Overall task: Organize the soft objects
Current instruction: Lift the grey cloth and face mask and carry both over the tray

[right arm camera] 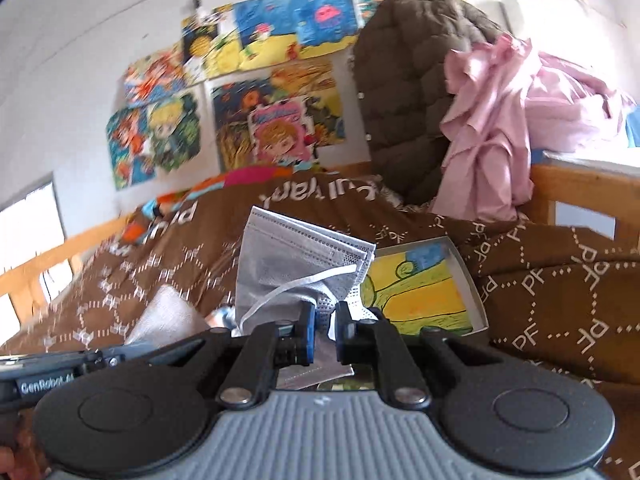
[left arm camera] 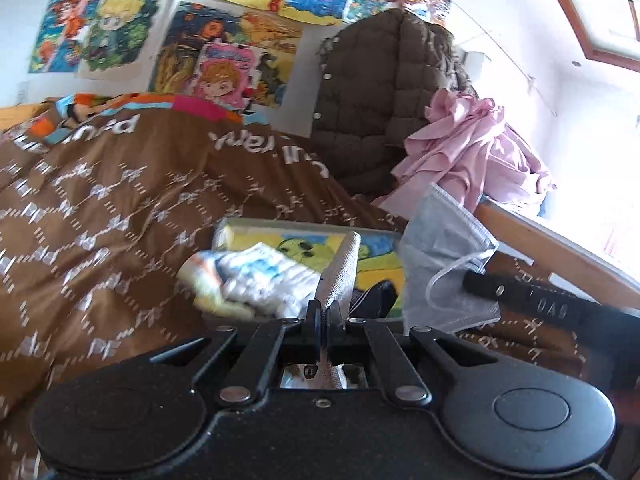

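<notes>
Left gripper [left arm camera: 324, 316] clenched on the edge of a grey cloth [left arm camera: 340, 268], which stands up over the box [left arm camera: 376, 268]. Right gripper [right arm camera: 324, 320] clamped on a grey mask [right arm camera: 296, 264], lifted above the box's near left side; ear loop dangles. Sock [left arm camera: 248, 280] lies crumpled on the box's left edge. Box sits on the brown quilt [left arm camera: 120, 200]. Brown jacket [left arm camera: 372, 92] and pink cloth [left arm camera: 468, 140] piled far right.

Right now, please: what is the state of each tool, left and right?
Left tool: closed on a grey cloth strip.
Right tool: closed on the grey face mask.
</notes>
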### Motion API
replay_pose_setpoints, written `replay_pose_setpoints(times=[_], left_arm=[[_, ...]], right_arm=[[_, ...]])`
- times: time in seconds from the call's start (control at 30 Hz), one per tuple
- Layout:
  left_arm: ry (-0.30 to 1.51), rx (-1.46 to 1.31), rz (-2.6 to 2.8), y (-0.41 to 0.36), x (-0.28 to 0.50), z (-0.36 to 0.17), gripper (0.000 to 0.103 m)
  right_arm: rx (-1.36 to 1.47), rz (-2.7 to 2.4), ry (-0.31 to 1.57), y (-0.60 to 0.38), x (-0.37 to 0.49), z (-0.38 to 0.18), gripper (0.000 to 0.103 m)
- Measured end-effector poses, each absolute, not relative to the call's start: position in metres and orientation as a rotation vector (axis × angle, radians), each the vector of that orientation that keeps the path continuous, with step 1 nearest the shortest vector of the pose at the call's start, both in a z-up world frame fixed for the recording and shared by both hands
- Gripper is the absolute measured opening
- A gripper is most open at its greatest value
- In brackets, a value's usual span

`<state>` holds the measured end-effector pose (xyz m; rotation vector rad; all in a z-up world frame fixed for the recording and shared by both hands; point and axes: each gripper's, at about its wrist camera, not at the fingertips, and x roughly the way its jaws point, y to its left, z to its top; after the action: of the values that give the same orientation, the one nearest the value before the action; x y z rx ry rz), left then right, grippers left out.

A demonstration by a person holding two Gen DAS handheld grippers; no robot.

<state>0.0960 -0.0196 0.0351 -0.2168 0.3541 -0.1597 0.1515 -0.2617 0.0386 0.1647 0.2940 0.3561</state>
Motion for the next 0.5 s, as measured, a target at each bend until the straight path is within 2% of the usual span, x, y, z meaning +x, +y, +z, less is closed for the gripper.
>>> replay_pose_setpoints(times=[0.3,0.5], left_arm=[[0.292,-0.110,-0.168,-0.054,0.170,0.082,0.001],[0.256,-0.130,-0.135,-0.073,0.223,0.085,0.001]], right_arm=[[0.383,0.307,0.220,-0.297,0.203,0.040,0.011],[0.487,0.265,0.246,-0.317,0.248,0.023,0.011]])
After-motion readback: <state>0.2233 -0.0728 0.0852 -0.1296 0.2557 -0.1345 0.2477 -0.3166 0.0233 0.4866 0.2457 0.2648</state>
